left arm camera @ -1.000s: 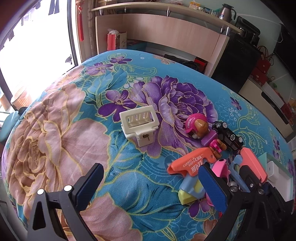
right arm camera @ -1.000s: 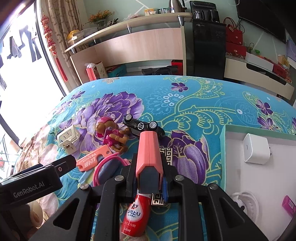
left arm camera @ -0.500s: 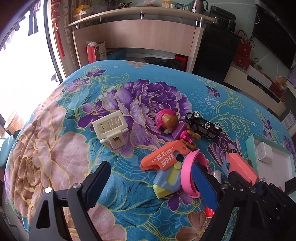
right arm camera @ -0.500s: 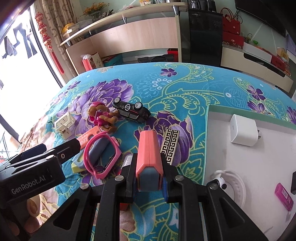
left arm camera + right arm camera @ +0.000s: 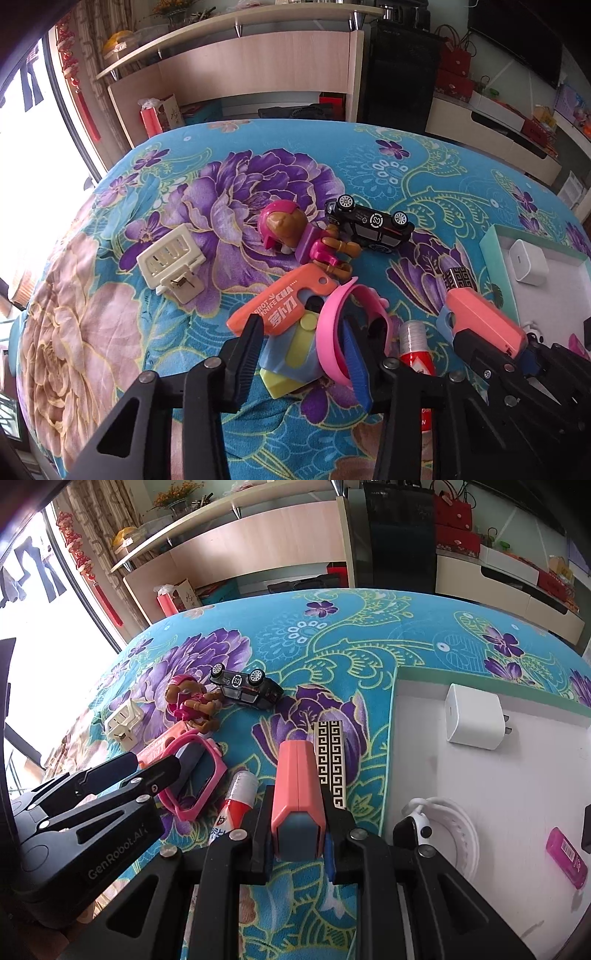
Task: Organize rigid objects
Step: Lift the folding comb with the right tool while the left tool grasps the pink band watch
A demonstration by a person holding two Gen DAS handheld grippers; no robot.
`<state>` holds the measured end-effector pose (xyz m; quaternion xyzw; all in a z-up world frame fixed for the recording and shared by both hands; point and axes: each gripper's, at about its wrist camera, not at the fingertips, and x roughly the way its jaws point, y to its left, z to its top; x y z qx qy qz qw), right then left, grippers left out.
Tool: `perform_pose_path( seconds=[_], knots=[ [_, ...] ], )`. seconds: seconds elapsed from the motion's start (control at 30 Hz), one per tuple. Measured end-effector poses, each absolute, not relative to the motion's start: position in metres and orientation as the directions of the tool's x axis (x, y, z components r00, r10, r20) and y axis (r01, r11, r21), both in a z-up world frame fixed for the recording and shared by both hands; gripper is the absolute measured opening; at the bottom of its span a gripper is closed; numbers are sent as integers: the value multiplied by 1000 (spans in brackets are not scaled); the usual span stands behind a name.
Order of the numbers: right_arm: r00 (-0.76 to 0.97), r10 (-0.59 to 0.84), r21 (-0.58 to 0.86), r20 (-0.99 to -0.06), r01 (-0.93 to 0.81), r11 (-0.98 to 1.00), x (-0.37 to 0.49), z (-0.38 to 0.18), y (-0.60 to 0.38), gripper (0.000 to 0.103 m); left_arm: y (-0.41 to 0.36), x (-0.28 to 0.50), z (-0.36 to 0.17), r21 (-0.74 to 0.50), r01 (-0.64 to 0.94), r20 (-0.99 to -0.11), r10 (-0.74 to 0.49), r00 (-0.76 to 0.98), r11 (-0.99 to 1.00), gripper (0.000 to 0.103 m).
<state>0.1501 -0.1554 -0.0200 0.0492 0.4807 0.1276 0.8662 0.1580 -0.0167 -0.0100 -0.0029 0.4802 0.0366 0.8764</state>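
My left gripper hangs low over a small pile, its jaws closing. Between them lie an orange carrot knife, a blue and yellow toy and one side of a pink frame. The right pad sits inside the frame; I see no pad pressing. My right gripper is shut on a salmon and blue block, just left of the white tray's green rim. The right wrist view shows the left gripper beside it.
On the flowered bedspread lie a black toy car, a pink-helmeted pup figure, a cream plug, a red and white tube and a patterned bar. The tray holds a white charger, a white watch and a pink stick.
My left gripper moved right over the pile and its jaws narrowed around the knife, toy and pink frame. The right gripper carried the salmon block closer to the tray.
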Motion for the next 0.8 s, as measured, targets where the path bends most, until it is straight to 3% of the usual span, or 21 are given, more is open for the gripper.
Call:
perform_pose_path(
  seconds=[0.13,0.23,0.27,0.3,0.63,0.8],
  knots=[
    [502,271,211,-821,-175,962,150,-20,-156,21,-22,161,-13,76,-62,-837,98,538,995,46],
    [500,274,214,-822,-175,961,150,-20,-156,21,-21,160,-12,70,-61,-833,92,545,996,38],
    [500,275,215,-821,-175,961,150,-20,-157,21,-19,159,-10,59,-61,-830,83,551,996,31],
    [499,276,217,-821,-175,960,150,-21,-157,21,-18,159,-9,29,-53,-830,54,555,998,11],
    [502,277,210,-819,-187,960,148,-19,-156,22,6,151,-4,-48,-118,-822,28,569,992,11],
    [509,283,196,-813,-219,956,146,-15,-150,38,19,150,-5,-70,-155,-826,30,563,985,11]
  ],
)
